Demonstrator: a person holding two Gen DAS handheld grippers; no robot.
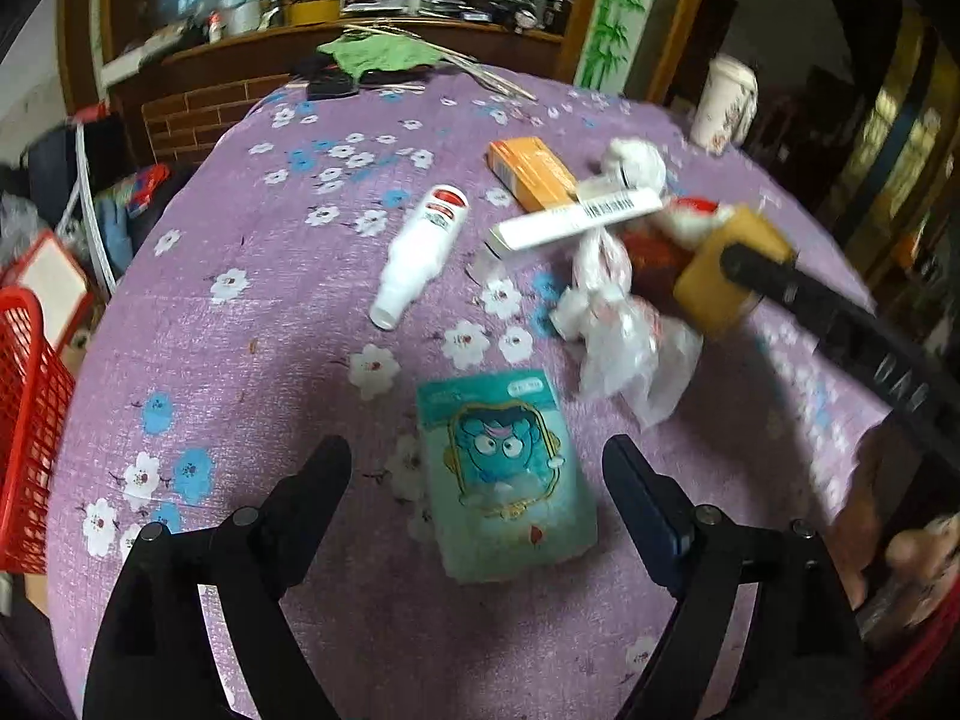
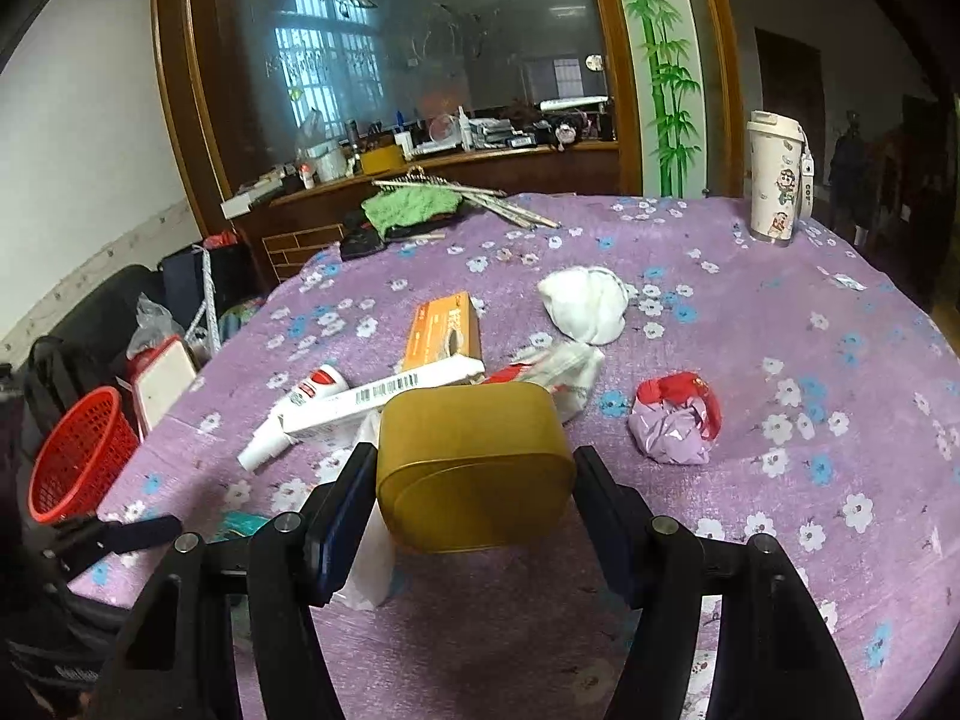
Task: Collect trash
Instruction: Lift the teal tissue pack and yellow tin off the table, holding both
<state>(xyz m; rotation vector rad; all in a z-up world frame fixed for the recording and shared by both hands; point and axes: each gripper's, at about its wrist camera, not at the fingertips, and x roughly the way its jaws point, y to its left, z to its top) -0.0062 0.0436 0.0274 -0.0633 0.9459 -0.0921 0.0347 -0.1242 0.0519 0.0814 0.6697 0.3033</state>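
Observation:
My right gripper (image 2: 474, 480) is shut on a yellow-brown oval tin (image 2: 474, 468) and holds it above the purple floral tablecloth (image 2: 780, 324); the tin also shows in the left wrist view (image 1: 729, 270). My left gripper (image 1: 477, 468) is open, its fingers on either side of a teal cartoon packet (image 1: 504, 474) lying on the cloth. Other trash lies on the table: a white bottle (image 1: 420, 252), an orange box (image 1: 531, 171), a long white barcode box (image 1: 576, 219), crumpled clear plastic (image 1: 618, 330), a white tissue wad (image 2: 585, 303) and a crumpled purple-red wrapper (image 2: 675, 417).
A red mesh basket (image 2: 81, 456) stands off the table's left edge, also in the left wrist view (image 1: 27, 426). A white tumbler (image 2: 777, 180) stands at the far right. A green cloth (image 2: 414, 204) and sticks lie at the far edge.

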